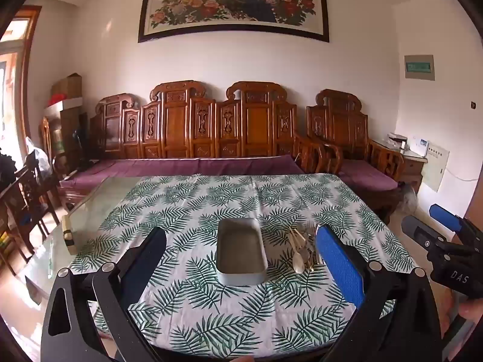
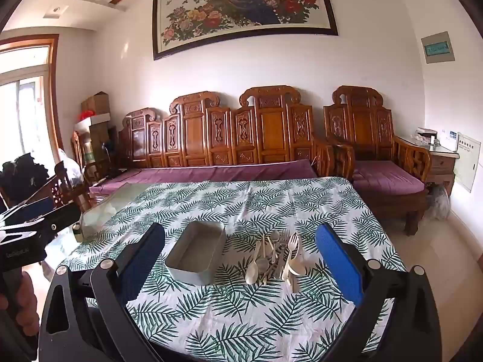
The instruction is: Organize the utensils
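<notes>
Left tongs' pad (image 1: 339, 267) hiding some utensils (image 1: 302, 249)

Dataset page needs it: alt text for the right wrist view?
Open right gripper hovers over a leaf-print tablecloth, framing an empty grey metal tray and, to its right, a pile of spoons and forks. A carved wooden sofa stands behind.

The letters "DAS" stood in white on the black body of the right tongs (image 1: 442, 226), seen from the left wrist view. A small white line of print ran along the side of the left tongs (image 2: 33, 211) in the right wrist view, too blurred to read. Beyond both tongs, the painting (image 1: 234, 1) bore characters along its top edge, and the wall panel (image 2: 437, 49) carried a green strip of writing; neither was legible.
</notes>
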### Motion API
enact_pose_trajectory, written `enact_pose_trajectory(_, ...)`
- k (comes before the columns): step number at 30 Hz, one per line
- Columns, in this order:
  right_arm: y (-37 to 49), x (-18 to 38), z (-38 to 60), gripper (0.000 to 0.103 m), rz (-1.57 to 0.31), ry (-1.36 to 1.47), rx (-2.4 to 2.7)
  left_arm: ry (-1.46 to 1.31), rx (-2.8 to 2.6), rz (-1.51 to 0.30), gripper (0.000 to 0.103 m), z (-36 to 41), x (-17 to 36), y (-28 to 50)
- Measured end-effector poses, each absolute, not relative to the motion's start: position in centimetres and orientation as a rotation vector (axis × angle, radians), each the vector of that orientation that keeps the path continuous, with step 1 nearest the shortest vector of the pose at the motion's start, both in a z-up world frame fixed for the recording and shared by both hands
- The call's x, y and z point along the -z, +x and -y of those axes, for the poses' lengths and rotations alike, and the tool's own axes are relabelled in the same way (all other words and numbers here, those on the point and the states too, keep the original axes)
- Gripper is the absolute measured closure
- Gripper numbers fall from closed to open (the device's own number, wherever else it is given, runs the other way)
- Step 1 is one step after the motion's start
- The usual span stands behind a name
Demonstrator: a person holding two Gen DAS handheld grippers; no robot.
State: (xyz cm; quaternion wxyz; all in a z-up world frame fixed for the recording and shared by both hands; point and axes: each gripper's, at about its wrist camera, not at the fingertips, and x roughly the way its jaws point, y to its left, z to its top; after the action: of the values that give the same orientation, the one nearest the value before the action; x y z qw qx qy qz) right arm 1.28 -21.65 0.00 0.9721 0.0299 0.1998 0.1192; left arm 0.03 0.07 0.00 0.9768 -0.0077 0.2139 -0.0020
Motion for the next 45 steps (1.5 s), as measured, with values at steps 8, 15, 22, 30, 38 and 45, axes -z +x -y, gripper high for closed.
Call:
enact_pose_trajectory(8,1.2,-0.1,21.0,0.002,-0.408,0.065,-0.24,-0.008,0.007,-0.43,0.006,-0.1,0.1,0.0)
enact_pose_trajectory(15,1.2,-0.2,20.6,0.002,-0.406,0.065,-0.24,-0.008,0.008,-0.426,0.006,0.0,-0.2,0.0)
enact_pose_trajectory(22,1.1,-0.3,20.0,0.002,-0.406,0.068,-0.242,-0.007,0.012,-0.424,0.006,0.0,-0.5,-0.3)
enact_pose_trajectory(30,1.0,-0.5,19.2,0.002,-0.405,0.068,-0.243,-0.007,0.014,-0.423,0.006,0.1,-0.6,-0.3)
enact_pose_trajectory(38,0.8,-0.6,18.5,0.002,-0.404,0.068,-0.243,-0.006,0.014,-0.421,0.006,0.2,-0.7,-0.3)
enact_pose_trajectory(45,0.9,-1.0,17.9,0.002,-0.403,0.069,-0.244,-0.009,0.024,-0.417,0.006,0.3,-1.1,-0.3)
